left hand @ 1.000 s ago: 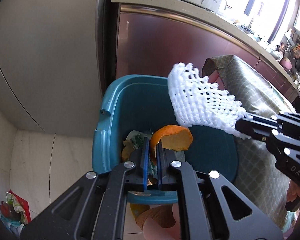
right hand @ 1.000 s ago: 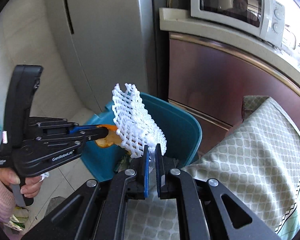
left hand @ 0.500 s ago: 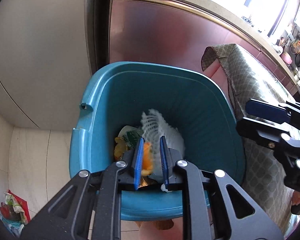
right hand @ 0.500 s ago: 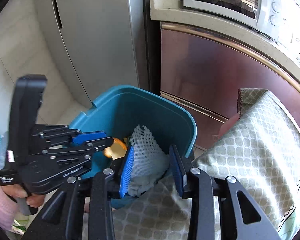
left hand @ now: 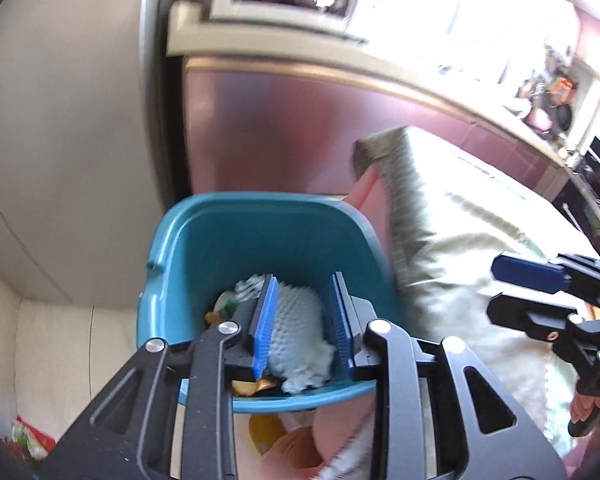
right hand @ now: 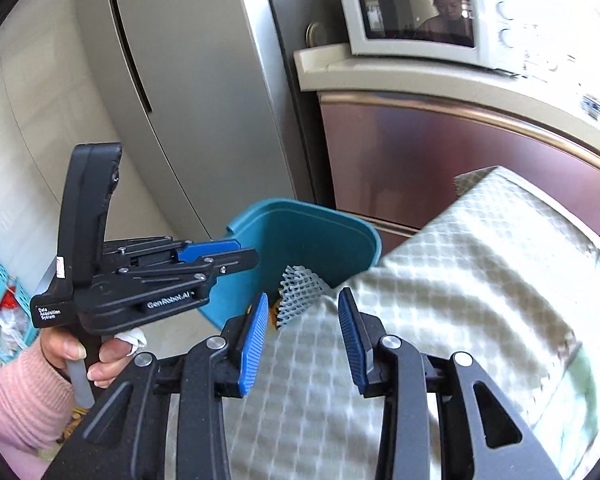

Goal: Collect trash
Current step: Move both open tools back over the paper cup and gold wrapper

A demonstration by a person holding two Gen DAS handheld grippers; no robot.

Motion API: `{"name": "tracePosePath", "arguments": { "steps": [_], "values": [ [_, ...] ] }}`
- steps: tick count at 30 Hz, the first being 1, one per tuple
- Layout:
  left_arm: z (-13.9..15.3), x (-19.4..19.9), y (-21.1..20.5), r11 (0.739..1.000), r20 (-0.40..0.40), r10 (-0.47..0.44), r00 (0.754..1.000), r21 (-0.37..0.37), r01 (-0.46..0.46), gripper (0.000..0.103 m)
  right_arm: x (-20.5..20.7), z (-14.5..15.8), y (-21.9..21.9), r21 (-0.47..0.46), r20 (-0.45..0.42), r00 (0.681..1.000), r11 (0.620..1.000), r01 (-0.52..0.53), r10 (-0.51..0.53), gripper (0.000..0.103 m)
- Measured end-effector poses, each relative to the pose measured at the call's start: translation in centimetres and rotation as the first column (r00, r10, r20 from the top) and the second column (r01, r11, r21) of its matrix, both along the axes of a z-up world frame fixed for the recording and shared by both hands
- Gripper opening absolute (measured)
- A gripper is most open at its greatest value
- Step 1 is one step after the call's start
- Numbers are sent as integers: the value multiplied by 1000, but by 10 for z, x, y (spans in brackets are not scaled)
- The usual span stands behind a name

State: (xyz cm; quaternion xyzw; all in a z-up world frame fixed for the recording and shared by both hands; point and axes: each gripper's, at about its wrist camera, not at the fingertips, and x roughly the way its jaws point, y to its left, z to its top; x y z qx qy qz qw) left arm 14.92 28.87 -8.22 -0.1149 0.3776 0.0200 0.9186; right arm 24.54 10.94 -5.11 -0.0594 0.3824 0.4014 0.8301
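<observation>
**Q.** What are the tongs doing, and where is the trash?

**A.** Left gripper (left hand: pixel 303 322): blue pads spread wide, nothing between them; poised above the teal plastic waste bin (left hand: pixel 188 248). Right gripper (right hand: pixel 303 340): pads likewise spread and empty, over the pale green lattice-patterned tablecloth (right hand: pixel 480 272). The white foam fruit net (left hand: pixel 296 332) lies inside the bin, seen through the gap of the left pads but not touching them, as far as can be judged.

**Q.** What else does the bin hold?

**A.** Orange-brown peel scraps (left hand: pixel 256 386) at 6 o'clock beneath the net, and a pale wrapper, too blurred to identify, at 10 o'clock from it. In the right wrist view the net (right hand: pixel 300 294) shows just above the cloth's edge, with the bin wall (right hand: pixel 300 232) behind at 12 o'clock.

**Q.** What could go wrong from here?

**A.** Three risks, all judgements:
- The net is light and springy and appears to sit high on the heap; a pad brushing it on the way out could snag the mesh and lift it back out.
- The bin stands hard against the hanging cloth at 3 o'clock; a gripper catching the cloth could drag it, or whatever lies on the table.
- The left view is motion-blurred, so the clearance over the near rim is uncertain; a knock could tip the bin.
</observation>
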Motion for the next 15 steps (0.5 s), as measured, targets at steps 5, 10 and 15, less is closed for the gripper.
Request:
{"name": "tracePosePath", "arguments": {
  "steps": [5,10,15],
  "values": [
    [37,-18,-35,997,116,-80,990,5,79,47,-26,20,-49,76,37,998,996,50,-53,36],
    [62,-28,-83,982,188,-190,963,28,189,53,-51,30,-106,130,63,985,979,154,-163,36],
    [70,-23,-146,947,201,-318,927,29,319,54,-77,31,-172,159,62,950,942,295,-307,36]
  ]
}}
